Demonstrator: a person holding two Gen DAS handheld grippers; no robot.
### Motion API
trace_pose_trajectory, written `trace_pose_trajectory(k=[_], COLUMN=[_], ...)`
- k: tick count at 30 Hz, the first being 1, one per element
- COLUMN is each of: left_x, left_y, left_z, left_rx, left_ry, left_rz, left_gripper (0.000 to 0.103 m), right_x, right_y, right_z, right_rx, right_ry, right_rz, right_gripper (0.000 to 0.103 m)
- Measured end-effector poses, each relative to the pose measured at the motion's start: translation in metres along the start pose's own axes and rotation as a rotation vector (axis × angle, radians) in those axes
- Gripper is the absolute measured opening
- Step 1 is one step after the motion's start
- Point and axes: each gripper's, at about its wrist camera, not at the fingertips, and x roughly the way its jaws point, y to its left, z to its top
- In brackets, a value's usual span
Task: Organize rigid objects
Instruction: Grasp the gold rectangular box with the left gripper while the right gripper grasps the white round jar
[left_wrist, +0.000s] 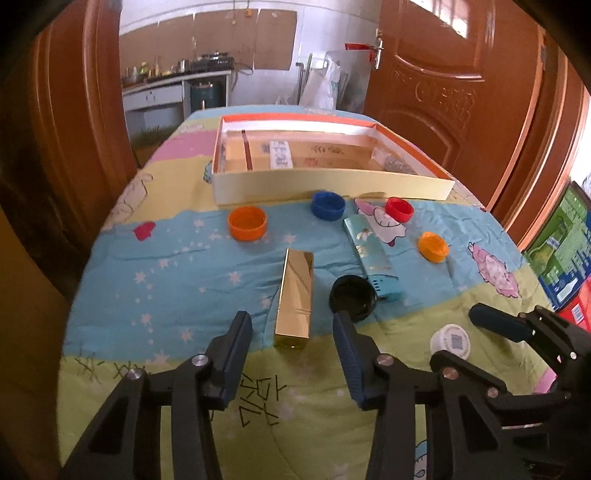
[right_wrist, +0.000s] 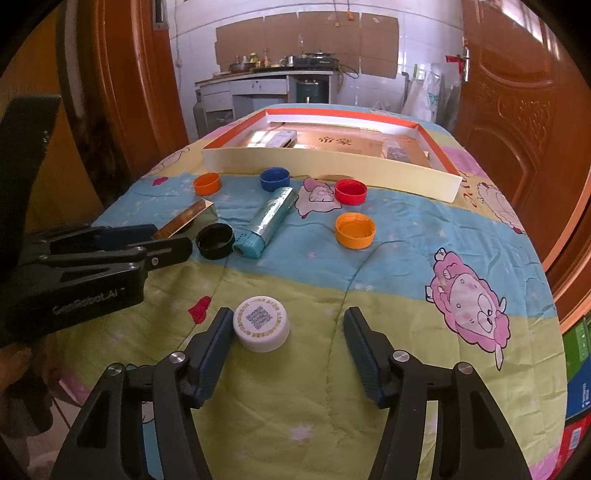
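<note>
A: What lies around on the quilt-covered surface (left_wrist: 177, 266)?

B: Caps in orange (left_wrist: 247, 223), blue (left_wrist: 327, 205), red (left_wrist: 399, 209), a teal box (left_wrist: 371, 258), a shallow tray (left_wrist: 332, 182) behind. A black cap (left_wrist: 352, 297) is just beside the gold box (left_wrist: 294, 295).

A: And the claws?

B: The left claw (left_wrist: 291, 325) is released, the gold box's near end between its fingers. The right claw (right_wrist: 288, 328) is released too; the white cap (right_wrist: 261, 324) touches its left finger. The left claw's body reads "GenRobot.AI".

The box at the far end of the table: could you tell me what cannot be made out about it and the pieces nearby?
- Box, both views: near wall hides its front floor.
- Gold bar, right view: left tool covers its near end.
- White cap, left view: right tool overlaps it; print too small.
</note>
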Motion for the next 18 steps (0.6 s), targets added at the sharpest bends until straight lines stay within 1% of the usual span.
trace_pose_trajectory(k=[4,7,8,9,11,13,14,16,18], left_x=[0.003,0.007,0.008,0.009,0.010,0.010,0.010,0.010,0.009], left_y=[0.002,0.000,0.000,-0.001,-0.002,-0.002,-0.001,0.000,0.002], left_z=[0.003,0.005,0.006,0.007,0.007,0.008,0.008,0.008,0.008], left_rx=[-0.004,0.019,0.028,0.034,0.043,0.045,0.043,0.033,0.017], left_ry=[-0.009,-0.010,-0.010,-0.010,-0.010,-0.013,-0.015,-0.017,-0.019], left_rz=[-0.011,0.001,0.009,0.014,0.015,0.015,0.013,0.005,-0.004], left_gripper=[0.045,0.029,0.023,0.021,0.020,0.019,0.019,0.019,0.019], right_x=[0.000,0.000,0.000,0.001,0.001,0.000,0.000,0.000,-0.001], right_y=[-0.001,0.000,0.000,0.000,0.000,-0.001,-0.002,-0.004,-0.006], right_z=[0.000,0.000,0.000,0.000,0.000,0.000,0.000,0.001,0.000], right_rx=[-0.001,-0.004,-0.004,-0.005,-0.005,-0.001,0.001,0.011,0.020], right_ry=[-0.005,-0.008,-0.009,-0.010,-0.011,-0.014,-0.015,-0.017,-0.019], right_rz=[-0.001,-0.002,-0.002,-0.004,-0.009,-0.018,-0.021,-0.017,-0.012], right_gripper=[0.063,0.063,0.063,0.061,0.057,0.045,0.043,0.033,0.031])
